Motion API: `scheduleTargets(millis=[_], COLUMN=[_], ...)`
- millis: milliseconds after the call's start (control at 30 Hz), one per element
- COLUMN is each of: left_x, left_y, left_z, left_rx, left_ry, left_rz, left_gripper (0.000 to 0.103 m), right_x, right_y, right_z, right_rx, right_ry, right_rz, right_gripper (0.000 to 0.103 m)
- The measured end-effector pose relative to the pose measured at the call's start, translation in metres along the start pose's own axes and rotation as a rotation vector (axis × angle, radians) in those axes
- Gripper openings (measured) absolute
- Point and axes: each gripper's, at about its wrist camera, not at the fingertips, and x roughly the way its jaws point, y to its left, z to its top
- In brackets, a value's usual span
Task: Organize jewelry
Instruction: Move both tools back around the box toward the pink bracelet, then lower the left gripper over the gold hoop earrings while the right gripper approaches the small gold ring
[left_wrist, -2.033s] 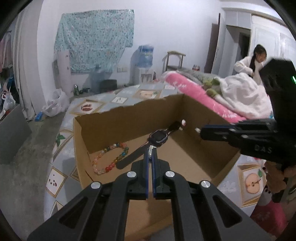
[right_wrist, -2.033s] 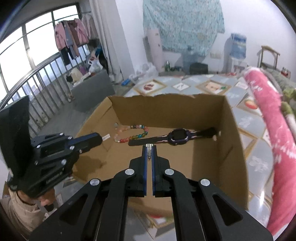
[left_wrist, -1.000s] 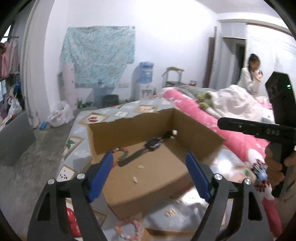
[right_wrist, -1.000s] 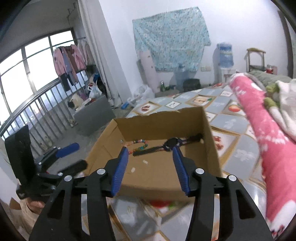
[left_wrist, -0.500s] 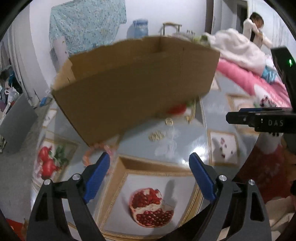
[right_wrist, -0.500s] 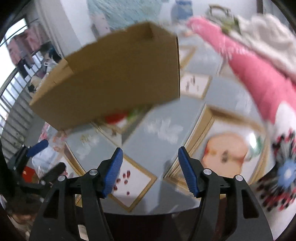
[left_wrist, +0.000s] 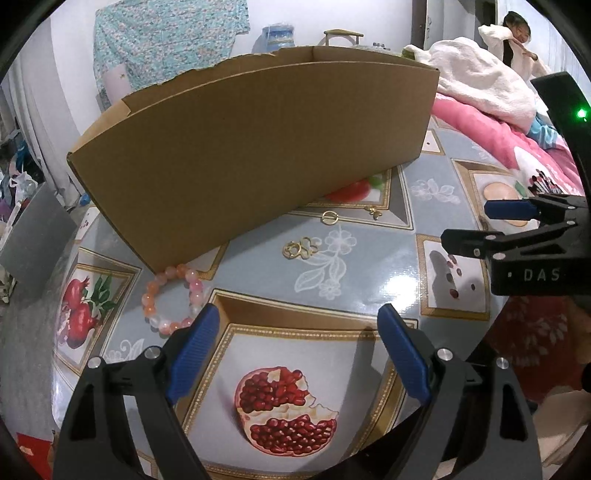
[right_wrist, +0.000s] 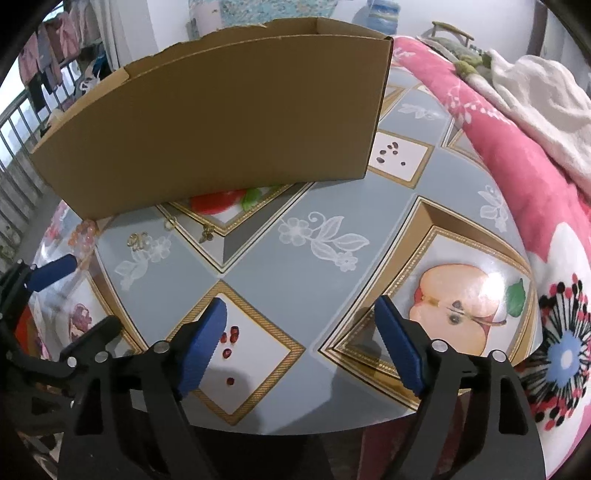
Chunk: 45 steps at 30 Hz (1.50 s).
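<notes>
left wrist view: the table (left_wrist: 369, 266) with its fruit-print cloth fills most of the shot, and a big cardboard box (left_wrist: 258, 147) sits on it. the left gripper (left_wrist: 297, 336) is spread wide over the pomegranate print, nothing between the pads. the right gripper (right_wrist: 299, 328) has its jaws opening, also empty, over the cloth near the apple print. the pink and orange bead bracelet (left_wrist: 171, 299) lies touching the box's near corner, just beside the left pad. gold clover charm (left_wrist: 300, 247) and small gold ring (left_wrist: 329, 218) lie near the box's front wall.
</notes>
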Motion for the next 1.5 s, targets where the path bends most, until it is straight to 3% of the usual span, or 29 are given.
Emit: scheduleTargets(millis=[467,1500], left_x=[0.012,0.014], left_y=[0.006,0.005], left_z=[-0.001,-0.002], left_rx=[-0.05,-0.049], left_ry=[0.031,0.041], left_rz=[-0.028,-0.005], left_gripper=[0.085,0.091], right_x=[0.004,0.002], right_y=[0.002,0.007], right_z=[-0.004,-0.011], right_rx=[-0.023,-0.026], right_ry=[0.02,-0.005], right_rz=[-0.008,-0.015], right_gripper=[0.095,0.095])
